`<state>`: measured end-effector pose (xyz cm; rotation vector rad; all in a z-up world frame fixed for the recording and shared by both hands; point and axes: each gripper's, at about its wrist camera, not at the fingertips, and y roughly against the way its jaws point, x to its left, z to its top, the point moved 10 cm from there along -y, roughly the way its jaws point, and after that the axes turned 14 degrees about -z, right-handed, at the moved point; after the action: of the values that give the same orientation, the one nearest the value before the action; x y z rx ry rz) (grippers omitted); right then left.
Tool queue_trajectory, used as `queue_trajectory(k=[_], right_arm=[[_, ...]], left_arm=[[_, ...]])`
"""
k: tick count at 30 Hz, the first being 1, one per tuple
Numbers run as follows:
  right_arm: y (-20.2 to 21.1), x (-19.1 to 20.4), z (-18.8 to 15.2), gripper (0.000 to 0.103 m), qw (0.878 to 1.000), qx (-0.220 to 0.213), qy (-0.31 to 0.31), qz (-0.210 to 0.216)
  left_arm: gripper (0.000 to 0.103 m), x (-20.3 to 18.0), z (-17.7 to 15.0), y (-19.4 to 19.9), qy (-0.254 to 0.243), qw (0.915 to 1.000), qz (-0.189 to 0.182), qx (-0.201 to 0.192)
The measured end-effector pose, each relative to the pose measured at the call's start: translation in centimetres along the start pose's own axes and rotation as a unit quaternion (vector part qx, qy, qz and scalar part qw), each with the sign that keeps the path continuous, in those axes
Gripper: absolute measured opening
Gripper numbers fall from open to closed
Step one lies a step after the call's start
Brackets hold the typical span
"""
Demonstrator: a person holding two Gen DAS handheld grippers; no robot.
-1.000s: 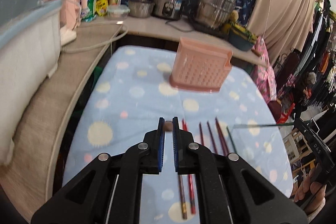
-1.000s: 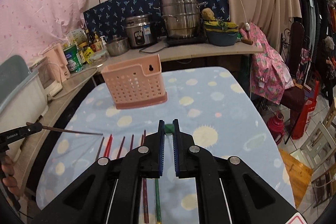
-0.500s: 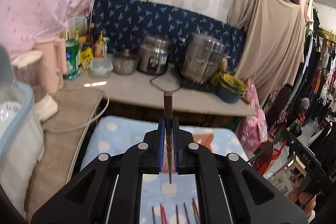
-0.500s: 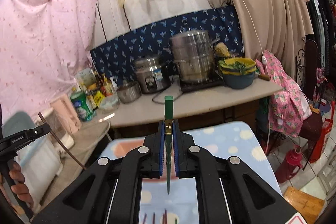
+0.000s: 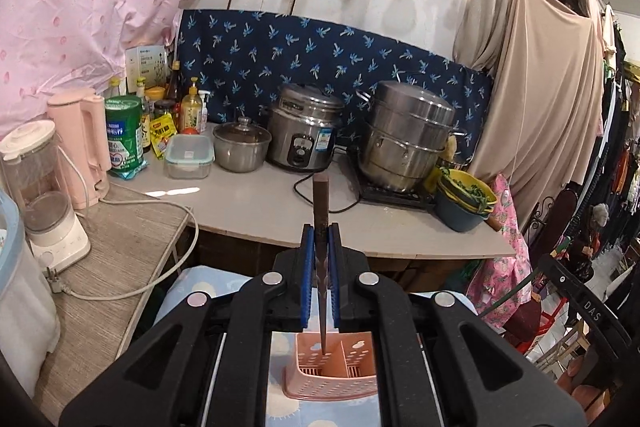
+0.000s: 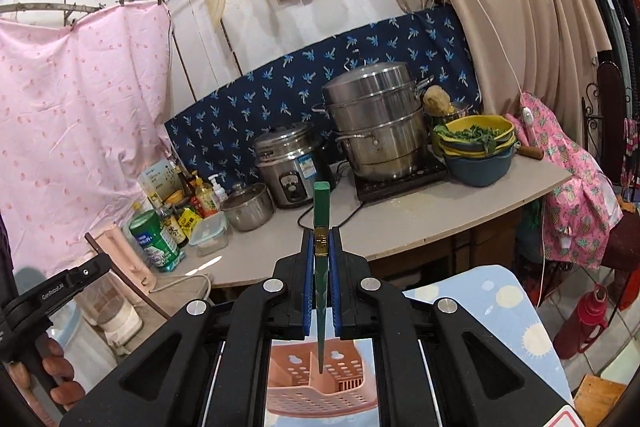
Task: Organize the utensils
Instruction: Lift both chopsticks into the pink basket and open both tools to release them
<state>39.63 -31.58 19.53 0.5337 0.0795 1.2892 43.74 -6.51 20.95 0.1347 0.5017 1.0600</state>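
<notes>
My left gripper (image 5: 321,239) is shut on a dark brown chopstick (image 5: 321,203) held upright, its tip pointing down over the pink perforated utensil basket (image 5: 334,371). My right gripper (image 6: 321,243) is shut on a green chopstick (image 6: 321,211), also upright, its tip over the same pink basket (image 6: 320,383), which has a divider inside. The basket stands on the blue dotted tablecloth (image 6: 500,311). The other chopsticks on the table are hidden below both views.
A counter (image 5: 256,203) behind the table holds a rice cooker (image 5: 302,139), a steel steamer pot (image 5: 404,135), a small pot, bottles, a pink kettle (image 5: 80,147) and a blender (image 5: 44,195). Bowls with greens (image 6: 476,147) sit at the counter's right end.
Both grippers lifted their chopsticks off the table, tilted them upright and moved forward over the pink basket. The loose chopsticks have dropped out of view.
</notes>
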Motion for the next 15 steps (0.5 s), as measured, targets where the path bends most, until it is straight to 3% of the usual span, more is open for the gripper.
queue_trajectory(k=[11,12,15], right_arm=[[-4.6,-0.8,-6.5,0.01,0.998,0.056,0.017,-0.022],[-4.4,-1.0,-6.6,0.017,0.998,0.054,0.015,-0.025],[-3.2,-1.4,-6.4,0.023,0.999,0.042,0.013,-0.029]], left_arm=[[0.007,3.9,-4.8,-2.6,0.026,0.9987,0.009,0.042],[0.009,4.2,-5.1,-2.6,0.028,0.9986,0.008,0.045],[0.022,4.4,-5.5,-1.8,0.028,0.9987,0.007,0.042]])
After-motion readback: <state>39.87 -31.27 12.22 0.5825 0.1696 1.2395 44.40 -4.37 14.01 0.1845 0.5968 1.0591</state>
